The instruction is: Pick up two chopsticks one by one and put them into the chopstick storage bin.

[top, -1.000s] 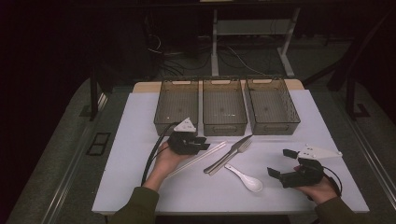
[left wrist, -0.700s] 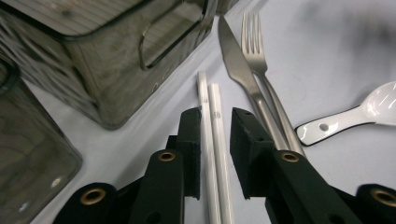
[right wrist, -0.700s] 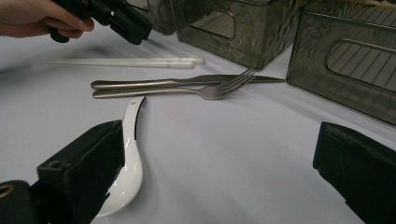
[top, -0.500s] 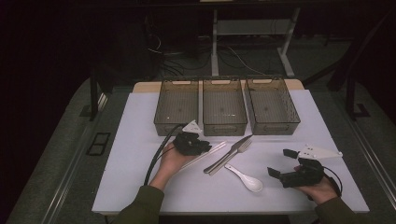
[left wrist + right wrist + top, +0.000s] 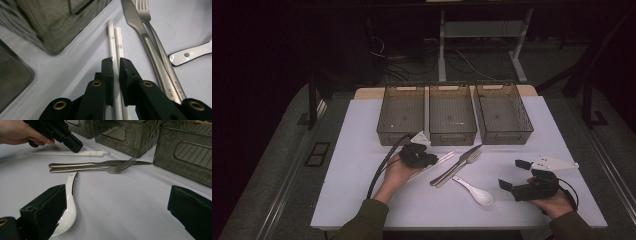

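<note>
table (image 5: 362,150): white, three smoky bins (image 5: 453,114) along far edge | left gripper (image 5: 116,65): jaws just closing, now pinched on one white chopstick (image 5: 113,47), its mate touching alongside, left of knife (image 5: 140,32) and fork | right gripper (image 5: 117,207): jaws wide, holding nothing, beside white spoon (image 5: 68,207)

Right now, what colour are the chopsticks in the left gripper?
White chopsticks, clearest in the left gripper view.

three dark mesh bins (image 5: 454,114) stand in a row at the table's far edge. a knife (image 5: 455,165) and fork (image 5: 468,161) lie side by side, touching, with a white spoon (image 5: 474,190) just beside them.
</note>
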The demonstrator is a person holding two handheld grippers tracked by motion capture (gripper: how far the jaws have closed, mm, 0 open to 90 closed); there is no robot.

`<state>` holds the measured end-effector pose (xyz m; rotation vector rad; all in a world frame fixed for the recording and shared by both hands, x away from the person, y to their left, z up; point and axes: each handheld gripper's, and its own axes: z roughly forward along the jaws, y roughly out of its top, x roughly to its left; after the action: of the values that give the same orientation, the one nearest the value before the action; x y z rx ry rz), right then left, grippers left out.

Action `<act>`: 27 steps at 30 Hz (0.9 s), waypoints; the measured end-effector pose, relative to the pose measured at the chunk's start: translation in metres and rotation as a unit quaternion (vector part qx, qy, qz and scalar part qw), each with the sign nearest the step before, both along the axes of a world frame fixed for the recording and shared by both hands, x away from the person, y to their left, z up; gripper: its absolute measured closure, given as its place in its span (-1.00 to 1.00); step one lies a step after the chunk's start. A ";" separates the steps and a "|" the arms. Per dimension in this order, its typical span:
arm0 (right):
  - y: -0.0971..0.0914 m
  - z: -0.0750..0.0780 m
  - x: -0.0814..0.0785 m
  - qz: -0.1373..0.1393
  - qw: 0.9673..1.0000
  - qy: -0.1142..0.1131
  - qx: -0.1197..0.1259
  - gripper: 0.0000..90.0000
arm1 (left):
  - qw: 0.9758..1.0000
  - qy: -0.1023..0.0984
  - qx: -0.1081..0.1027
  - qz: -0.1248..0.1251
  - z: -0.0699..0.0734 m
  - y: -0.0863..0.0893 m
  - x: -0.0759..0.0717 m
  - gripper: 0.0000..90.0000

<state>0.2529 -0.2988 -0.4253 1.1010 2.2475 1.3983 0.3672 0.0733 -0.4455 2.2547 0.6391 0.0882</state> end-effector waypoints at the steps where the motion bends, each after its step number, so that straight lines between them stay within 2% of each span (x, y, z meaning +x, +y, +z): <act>1: 0.000 0.000 0.000 0.000 1.000 0.000 0.000 -0.95 | 1.000 0.001 0.000 0.000 0.000 0.000 0.000 0.81; 6: 0.000 0.000 0.000 0.000 1.000 0.000 0.000 -0.95 | 1.000 -0.007 0.008 -0.001 -0.001 0.001 0.002 0.83; 9: 0.000 0.000 0.000 0.000 1.000 0.000 0.000 -0.95 | 1.000 -0.005 0.012 -0.003 -0.002 0.002 0.003 0.83; 16: 0.000 0.000 0.000 0.000 1.000 0.000 0.000 -0.95 | 1.000 -0.006 0.010 0.002 -0.004 0.001 0.002 0.82; 18: 0.000 0.000 0.000 0.000 1.000 0.000 0.000 -0.95 | 1.000 -0.012 0.009 -0.001 -0.005 0.001 0.001 0.81; 19: 0.000 0.000 0.000 0.000 1.000 0.000 0.000 -0.95 | 0.999 -0.024 0.018 -0.011 -0.004 0.001 0.002 0.81; 21: 0.000 0.000 0.000 -0.001 1.000 -0.001 0.000 -0.95 | 0.999 -0.025 0.020 -0.008 -0.004 0.000 0.000 0.81; 23: 0.000 0.000 0.000 0.000 1.000 -0.001 0.000 -0.95 | 0.999 -0.037 0.020 -0.008 -0.005 -0.001 -0.003 0.83; 27: 0.000 0.000 0.000 0.000 1.000 -0.001 0.000 -0.95 | 0.999 -0.039 0.015 -0.012 -0.006 0.001 -0.002 0.84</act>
<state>0.2525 -0.2986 -0.4251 1.1000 2.2457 1.3983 0.3651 0.0744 -0.4520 2.2749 0.5715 0.1736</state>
